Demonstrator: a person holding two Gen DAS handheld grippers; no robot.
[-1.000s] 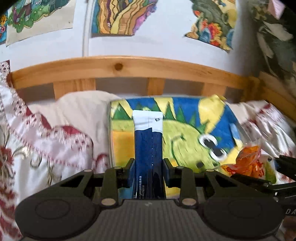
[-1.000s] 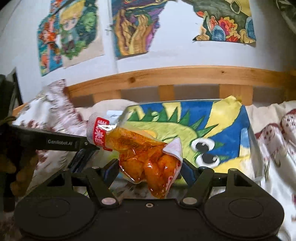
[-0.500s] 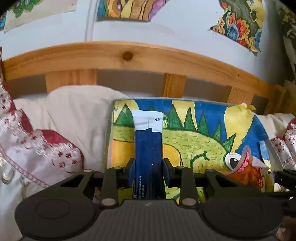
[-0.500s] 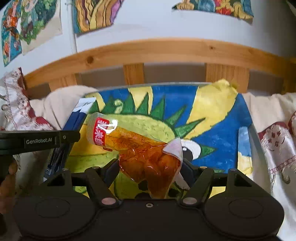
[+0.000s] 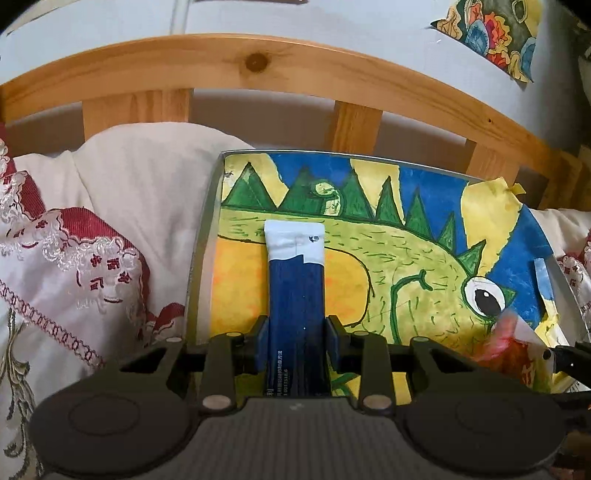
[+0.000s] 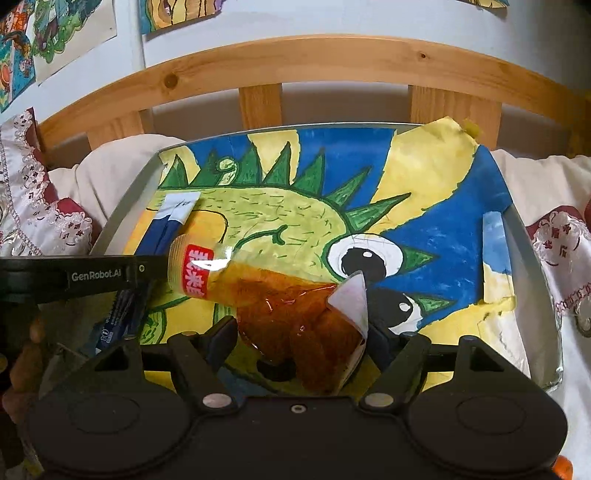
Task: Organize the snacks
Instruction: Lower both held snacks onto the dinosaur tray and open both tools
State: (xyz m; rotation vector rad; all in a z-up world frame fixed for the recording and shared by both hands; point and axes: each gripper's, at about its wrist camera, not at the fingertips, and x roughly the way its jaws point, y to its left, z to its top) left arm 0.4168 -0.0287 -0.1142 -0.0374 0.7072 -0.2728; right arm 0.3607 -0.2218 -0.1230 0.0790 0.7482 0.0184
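Observation:
My left gripper is shut on a dark blue snack stick pack with a white top, held over the left part of a clear tray lined with a dinosaur drawing. The pack also shows in the right wrist view. My right gripper is shut on a clear pouch of orange-red snack with a red label, held over the tray's middle. The pouch's corner shows at the right edge of the left wrist view. The left gripper shows at the left of the right wrist view.
The tray lies on a bed with white and red embroidered bedding. A wooden bed rail runs behind the tray. Drawings hang on the white wall above.
Both grippers have moved forward and down towards the tray with their snacks still held. The tray now fills more of both views.

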